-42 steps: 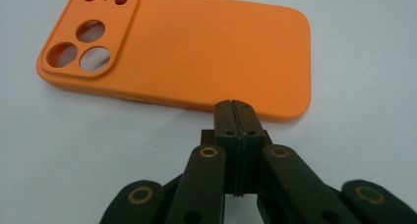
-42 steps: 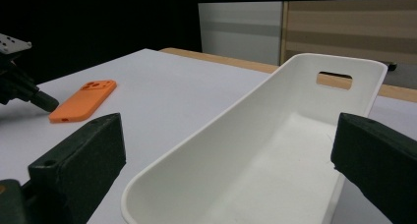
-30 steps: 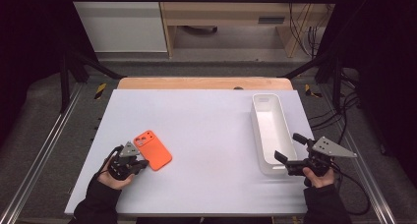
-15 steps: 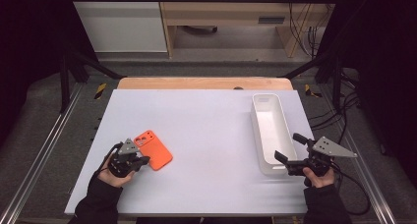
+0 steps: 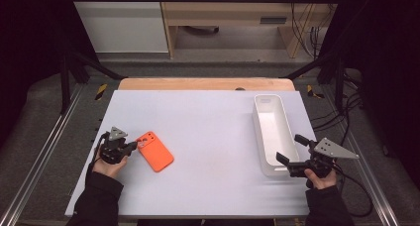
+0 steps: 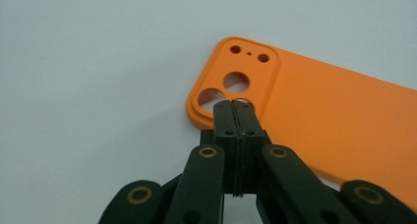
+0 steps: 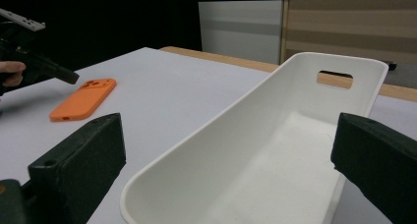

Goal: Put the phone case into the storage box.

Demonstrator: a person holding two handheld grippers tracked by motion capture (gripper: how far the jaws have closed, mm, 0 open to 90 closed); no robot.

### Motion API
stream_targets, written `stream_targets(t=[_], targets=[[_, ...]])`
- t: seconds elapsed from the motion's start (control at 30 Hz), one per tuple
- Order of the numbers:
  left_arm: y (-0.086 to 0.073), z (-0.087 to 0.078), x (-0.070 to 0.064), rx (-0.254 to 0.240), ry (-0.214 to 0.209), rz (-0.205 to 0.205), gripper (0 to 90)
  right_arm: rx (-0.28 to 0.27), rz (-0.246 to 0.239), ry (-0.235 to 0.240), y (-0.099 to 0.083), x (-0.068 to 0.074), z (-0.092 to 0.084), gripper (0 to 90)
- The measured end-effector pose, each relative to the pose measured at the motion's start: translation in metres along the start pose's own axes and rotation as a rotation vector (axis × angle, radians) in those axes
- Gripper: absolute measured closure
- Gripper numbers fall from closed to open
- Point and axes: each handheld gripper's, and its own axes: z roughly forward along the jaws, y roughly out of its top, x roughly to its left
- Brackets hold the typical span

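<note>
Flat orange plastic phone case before the clenched left hand-held gripper.
Its camera-cutout end faces the jaws; its long axis runs away rightward.

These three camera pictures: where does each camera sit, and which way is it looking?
High view: above the table's near side, looking forward and down; forearms, left gripper, right gripper.
Left gripper view: on the left gripper, jaws shut, looking down at the orange phone case.
Right gripper view: on the right gripper, jaws open, looking level over the white tray.
Shared: all three show the phone case; high and right views show the tray.
</note>
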Motion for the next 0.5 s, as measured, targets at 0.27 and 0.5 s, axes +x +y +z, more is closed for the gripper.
stream_targets(t=[0.27,0.5], targets=[[0.001,0.012,0.005,0.027,0.051,-0.027,90.0,0.001,-0.001,-0.001,0.0,0.0,0.0,0.5],[0.003,0.017,0.006,0.021,0.046,-0.041,90.0,0.003,-0.002,0.0,0.0,0.0,0.0,0.5]])
